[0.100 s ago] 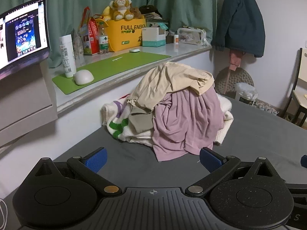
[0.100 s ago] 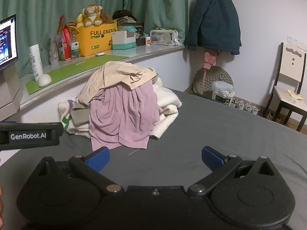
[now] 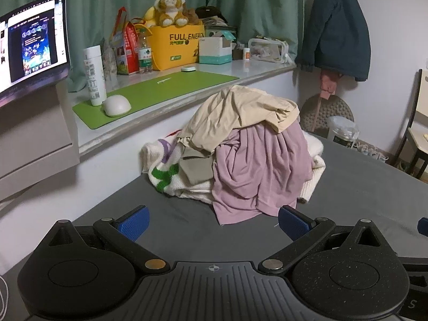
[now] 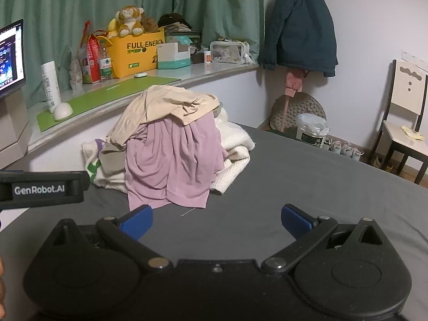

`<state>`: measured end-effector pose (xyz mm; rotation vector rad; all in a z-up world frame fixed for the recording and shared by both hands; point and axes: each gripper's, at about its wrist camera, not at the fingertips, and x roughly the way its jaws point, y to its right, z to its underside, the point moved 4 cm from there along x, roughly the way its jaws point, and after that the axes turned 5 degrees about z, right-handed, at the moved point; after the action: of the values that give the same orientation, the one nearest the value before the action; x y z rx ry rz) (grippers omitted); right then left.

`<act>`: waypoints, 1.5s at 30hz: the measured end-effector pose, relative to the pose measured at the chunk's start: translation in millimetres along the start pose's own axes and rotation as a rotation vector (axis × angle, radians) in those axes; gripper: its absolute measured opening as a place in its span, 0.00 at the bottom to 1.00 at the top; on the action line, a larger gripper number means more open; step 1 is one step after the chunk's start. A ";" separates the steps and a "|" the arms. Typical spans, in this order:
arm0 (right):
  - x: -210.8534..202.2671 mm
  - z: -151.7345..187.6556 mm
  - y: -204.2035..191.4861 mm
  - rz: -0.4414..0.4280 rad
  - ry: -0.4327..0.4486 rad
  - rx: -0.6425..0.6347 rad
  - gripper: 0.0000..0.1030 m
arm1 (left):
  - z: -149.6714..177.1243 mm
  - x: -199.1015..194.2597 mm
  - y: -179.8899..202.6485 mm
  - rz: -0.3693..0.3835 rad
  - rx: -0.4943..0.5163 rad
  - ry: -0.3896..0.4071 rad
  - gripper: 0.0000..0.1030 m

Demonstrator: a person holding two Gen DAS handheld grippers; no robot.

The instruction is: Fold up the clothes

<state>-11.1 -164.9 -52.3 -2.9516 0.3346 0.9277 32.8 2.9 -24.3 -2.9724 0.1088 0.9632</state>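
Note:
A heap of clothes lies on the grey bed sheet (image 3: 361,187) against the wall. A beige garment (image 3: 240,112) tops it, a mauve garment (image 3: 256,171) hangs down its front, and a white knit with green and purple marks (image 3: 163,165) lies under them. The same heap shows in the right wrist view, with the mauve garment (image 4: 174,165) in front. My left gripper (image 3: 213,222) is open and empty, just short of the mauve hem. My right gripper (image 4: 216,220) is open and empty, also short of the heap. The left gripper's body (image 4: 42,190) shows at the right view's left edge.
A window ledge (image 3: 160,123) behind the heap holds a green mat, a bottle, a yellow box with a plush toy, and small boxes. A laptop (image 3: 29,48) stands at far left. A dark jacket (image 4: 299,26) hangs on the wall. A chair (image 4: 401,123) and bin (image 4: 311,131) stand beyond the bed.

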 end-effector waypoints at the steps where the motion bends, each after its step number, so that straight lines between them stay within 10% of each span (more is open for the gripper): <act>1: 0.1 -0.2 -0.2 -0.001 -0.002 0.000 1.00 | 0.2 0.2 -0.6 0.000 0.000 0.000 1.00; 45: -0.2 -0.2 -10.6 -0.010 0.003 -0.007 1.00 | -2.8 -0.1 -9.3 0.012 -0.044 -0.001 1.00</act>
<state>-8.8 -154.5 -52.4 -2.9591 0.3174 0.9252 35.0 12.1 -22.0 -3.0144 0.1062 0.9813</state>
